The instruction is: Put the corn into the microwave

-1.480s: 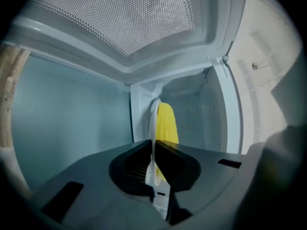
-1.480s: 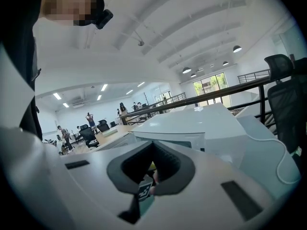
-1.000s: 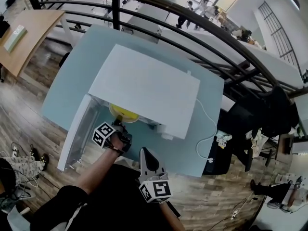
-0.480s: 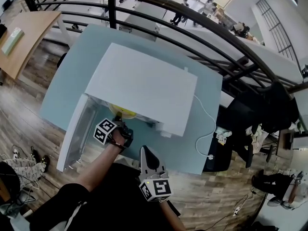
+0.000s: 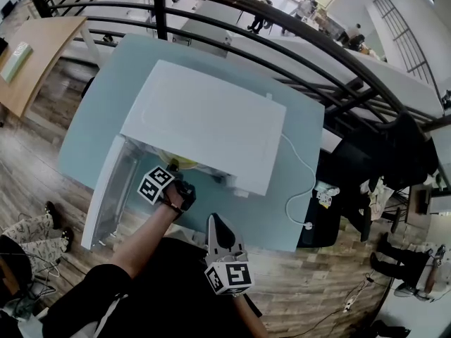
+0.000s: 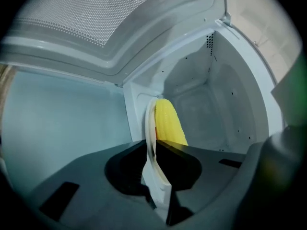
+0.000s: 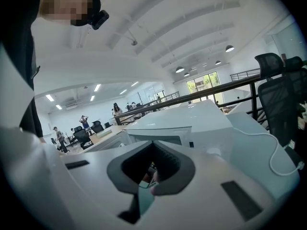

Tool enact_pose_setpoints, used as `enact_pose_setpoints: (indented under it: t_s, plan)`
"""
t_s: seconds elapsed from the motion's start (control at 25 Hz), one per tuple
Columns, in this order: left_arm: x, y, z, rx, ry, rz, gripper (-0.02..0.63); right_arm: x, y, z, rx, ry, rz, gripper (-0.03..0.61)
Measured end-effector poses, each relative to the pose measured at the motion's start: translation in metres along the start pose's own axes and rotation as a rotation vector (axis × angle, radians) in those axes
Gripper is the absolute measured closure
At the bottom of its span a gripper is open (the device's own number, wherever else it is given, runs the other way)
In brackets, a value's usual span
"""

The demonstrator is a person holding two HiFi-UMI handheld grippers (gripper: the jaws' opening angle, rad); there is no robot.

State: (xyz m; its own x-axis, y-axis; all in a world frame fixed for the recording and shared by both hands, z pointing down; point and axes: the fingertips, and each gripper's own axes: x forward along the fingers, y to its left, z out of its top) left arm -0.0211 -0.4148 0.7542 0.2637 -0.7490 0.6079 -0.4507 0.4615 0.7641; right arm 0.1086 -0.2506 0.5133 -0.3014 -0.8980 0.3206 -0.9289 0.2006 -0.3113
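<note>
The white microwave [image 5: 204, 118] stands on the pale blue table [image 5: 296, 210] with its door [image 5: 106, 192] swung open to the left. My left gripper [image 5: 176, 174] reaches into the cavity. In the left gripper view a yellow corn cob [image 6: 169, 121] lies on a white plate [image 6: 152, 128] seen edge-on inside the oven. The plate's rim sits between the jaws of the left gripper [image 6: 156, 145], which are opening but still touch it. My right gripper [image 5: 213, 220] hangs shut and empty in front of the microwave [image 7: 177, 123], apart from it.
A white power cable [image 5: 299, 189] runs from the microwave over the table's right side. A black railing [image 5: 282, 34] crosses behind the table. A black office chair [image 7: 280, 95] stands to the right. The open door fills the space left of my left arm.
My left gripper has rolled a little at the cavity mouth. Less of the yellow corn shows below the microwave's top edge. The right gripper has stayed where it was.
</note>
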Motion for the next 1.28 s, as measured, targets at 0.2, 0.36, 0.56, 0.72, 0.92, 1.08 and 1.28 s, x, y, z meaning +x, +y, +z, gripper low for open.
enact_pose_setpoints:
  t_s: [0.2,0.36,0.56,0.72,0.92,1.08,1.28]
  plan:
    - [0.006,-0.004,-0.003,0.082,0.026,0.007,0.508,-0.003,0.0,-0.005,0.001,-0.003,0.001,0.569]
    - [0.009,-0.003,-0.008,0.107,0.048,0.009,0.464,-0.006,-0.002,-0.005,0.004,-0.004,-0.001,0.569]
    - [-0.003,0.006,-0.007,0.134,0.044,0.019,0.459,-0.007,0.001,-0.007,0.003,-0.003,0.011,0.569]
    - [-0.015,0.012,-0.006,0.212,0.051,0.021,0.462,-0.004,0.005,-0.009,0.004,-0.004,0.027,0.569]
    - [-0.033,0.019,-0.008,0.353,0.074,0.038,0.611,0.0,0.011,-0.011,0.014,0.001,0.05,0.569]
    - [-0.05,0.016,-0.013,0.456,0.1,0.008,0.612,0.0,0.013,-0.01,0.016,0.0,0.06,0.569]
    - [-0.078,-0.005,-0.021,0.545,0.127,-0.121,0.612,0.003,0.013,-0.008,0.018,-0.004,0.065,0.569]
